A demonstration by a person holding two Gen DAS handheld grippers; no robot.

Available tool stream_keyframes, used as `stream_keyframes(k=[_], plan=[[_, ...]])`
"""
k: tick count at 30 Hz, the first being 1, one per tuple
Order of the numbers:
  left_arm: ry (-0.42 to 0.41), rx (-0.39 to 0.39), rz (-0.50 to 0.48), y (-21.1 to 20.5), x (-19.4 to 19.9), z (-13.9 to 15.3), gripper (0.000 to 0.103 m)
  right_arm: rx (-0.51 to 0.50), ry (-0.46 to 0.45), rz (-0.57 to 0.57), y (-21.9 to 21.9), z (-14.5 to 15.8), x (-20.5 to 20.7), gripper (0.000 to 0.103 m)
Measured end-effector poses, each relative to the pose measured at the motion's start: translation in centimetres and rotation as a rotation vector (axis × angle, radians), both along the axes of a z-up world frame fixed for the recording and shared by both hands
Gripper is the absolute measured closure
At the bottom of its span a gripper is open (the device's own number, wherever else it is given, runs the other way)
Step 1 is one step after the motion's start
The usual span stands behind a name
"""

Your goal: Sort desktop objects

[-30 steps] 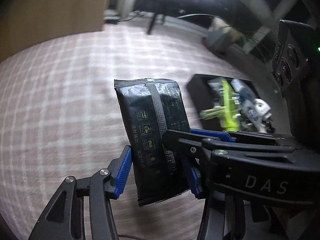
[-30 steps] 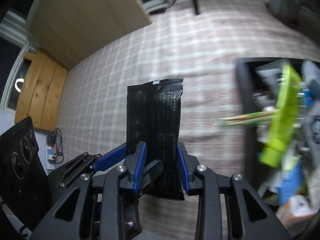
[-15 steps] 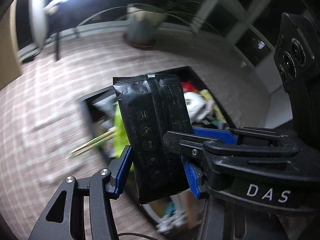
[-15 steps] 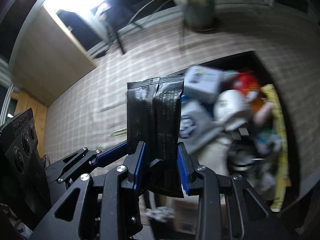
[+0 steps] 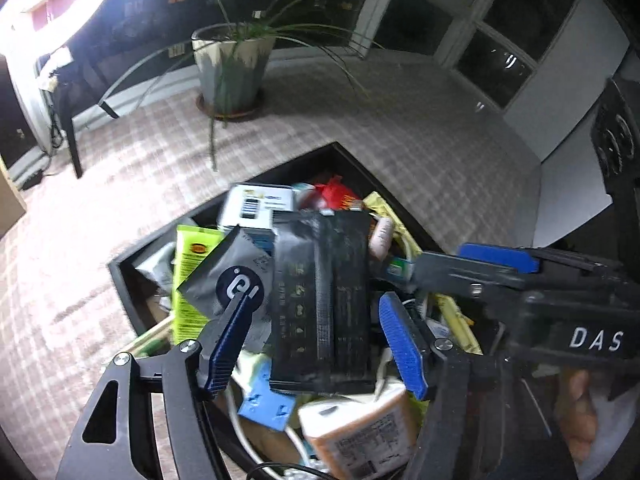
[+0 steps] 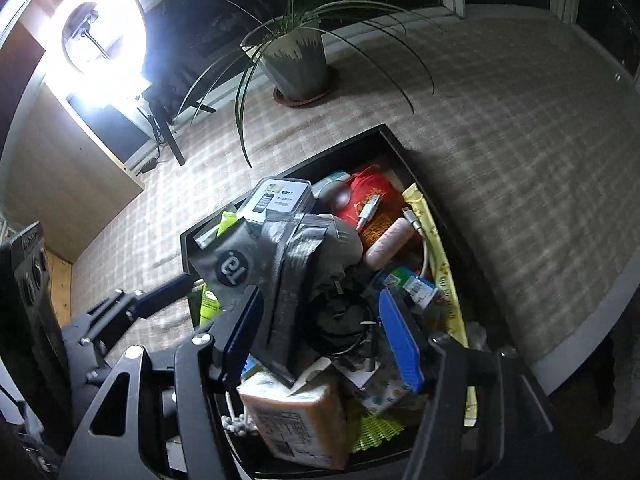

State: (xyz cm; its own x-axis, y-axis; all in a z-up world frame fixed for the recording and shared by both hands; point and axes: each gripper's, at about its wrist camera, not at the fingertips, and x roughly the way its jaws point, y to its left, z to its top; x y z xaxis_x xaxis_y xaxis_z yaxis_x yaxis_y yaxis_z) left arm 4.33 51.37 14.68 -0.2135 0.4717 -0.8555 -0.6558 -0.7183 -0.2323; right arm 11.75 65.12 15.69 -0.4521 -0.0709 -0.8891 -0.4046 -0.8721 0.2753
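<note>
A black foil packet (image 5: 324, 300) lies on top of the pile in a black tray (image 5: 120, 276) full of small objects. It also shows in the right wrist view (image 6: 292, 280), tilted over the pile. My left gripper (image 5: 316, 344) is open, its blue pads standing apart on either side of the packet without touching it. My right gripper (image 6: 320, 340) is open too, hovering over the same tray (image 6: 186, 244). The right gripper's arm shows at the right of the left wrist view.
The tray holds a grey pouch (image 5: 236, 280), a white box (image 5: 260, 208), a red packet (image 6: 372, 196), a tissue pack (image 6: 296, 420) and cables. A potted plant (image 5: 228, 68) stands behind on the checked tablecloth. A ring light (image 6: 100, 36) shines at the back left.
Both grippers carried the black packet over the tray, then opened. The packet has dropped out of both grips onto the pile.
</note>
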Motion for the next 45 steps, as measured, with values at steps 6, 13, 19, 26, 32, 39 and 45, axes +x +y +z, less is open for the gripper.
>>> stream_keyframes(k=[6,13,19,26,32,39,45], plan=[[0.026,-0.025,0.031,-2.5,-0.6,0.1,0.039,0.052,-0.005,0.034,-1.9,0.2,-0.2,0.043],[0.076,-0.050,0.080,-6.7,-0.1,0.9,0.032,0.082,-0.004,0.094,-5.8,0.2,-1.1,0.043],[0.112,-0.072,0.135,-11.5,0.3,1.3,0.028,0.102,-0.005,0.129,-10.4,-0.4,-1.9,0.041],[0.149,-0.101,0.244,-19.7,0.4,0.8,0.027,0.161,0.001,0.171,-16.9,-0.6,-1.7,0.040],[0.133,-0.117,0.343,-27.6,0.6,0.0,0.026,0.155,-0.006,0.203,-23.1,-1.8,-1.5,0.039],[0.107,-0.128,0.437,-35.4,0.5,-1.2,0.026,0.126,-0.023,0.238,-29.5,-3.5,-2.9,0.039],[0.077,-0.139,0.503,-40.5,0.0,-2.6,0.026,0.140,-0.028,0.273,-34.1,-4.3,-4.0,0.039]])
